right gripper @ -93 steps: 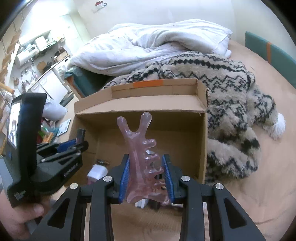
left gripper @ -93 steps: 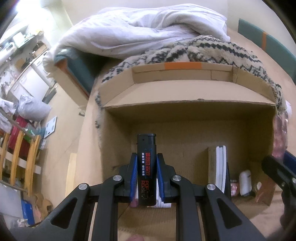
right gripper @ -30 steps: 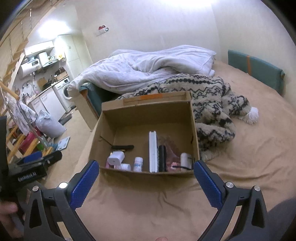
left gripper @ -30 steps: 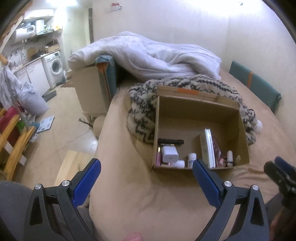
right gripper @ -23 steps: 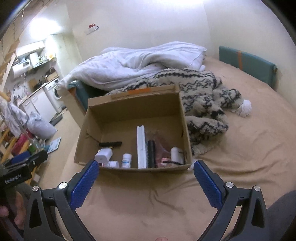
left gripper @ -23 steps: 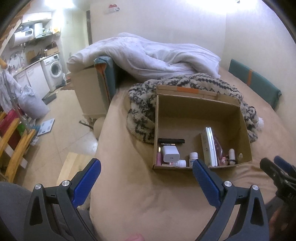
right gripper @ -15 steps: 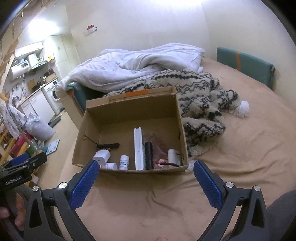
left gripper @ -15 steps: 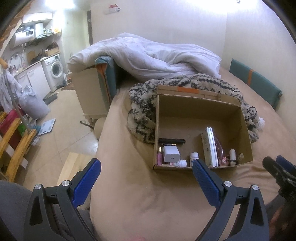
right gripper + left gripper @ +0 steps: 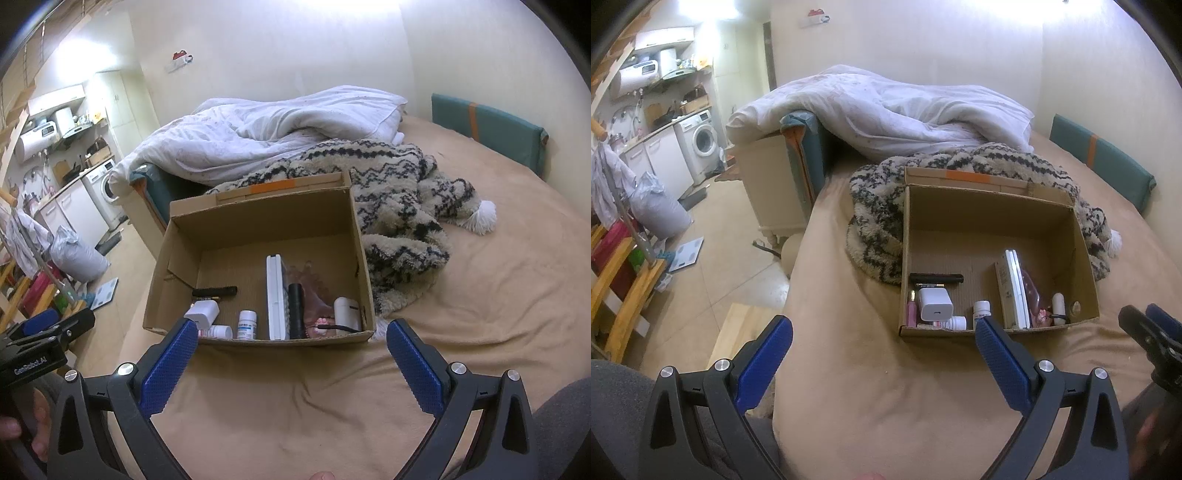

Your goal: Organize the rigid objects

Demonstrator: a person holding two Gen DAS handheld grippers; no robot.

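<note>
An open cardboard box (image 9: 993, 206) (image 9: 258, 218) sits on the tan bed. Inside lie a black lighter (image 9: 936, 277) (image 9: 214, 291), a white charger (image 9: 935, 304) (image 9: 202, 312), white pill bottles (image 9: 246, 325), a white flat case (image 9: 1015, 291) (image 9: 275, 295), a pink hair claw (image 9: 1032, 293) (image 9: 314, 291) and a white tube (image 9: 346, 313). My left gripper (image 9: 882, 365) is open and empty, well in front of the box. My right gripper (image 9: 291, 365) is open and empty, just short of the box's near wall.
A patterned fuzzy blanket (image 9: 399, 192) and a white duvet (image 9: 266, 129) lie behind the box. A green cushion (image 9: 487, 129) stands at the far right wall. The bed edge drops to the floor on the left (image 9: 701, 266), with wooden furniture (image 9: 620, 295) there.
Three seconds ago the left gripper held the lighter and the right held the hair claw over the box; both objects now lie in the box. Both grippers are open and pulled back.
</note>
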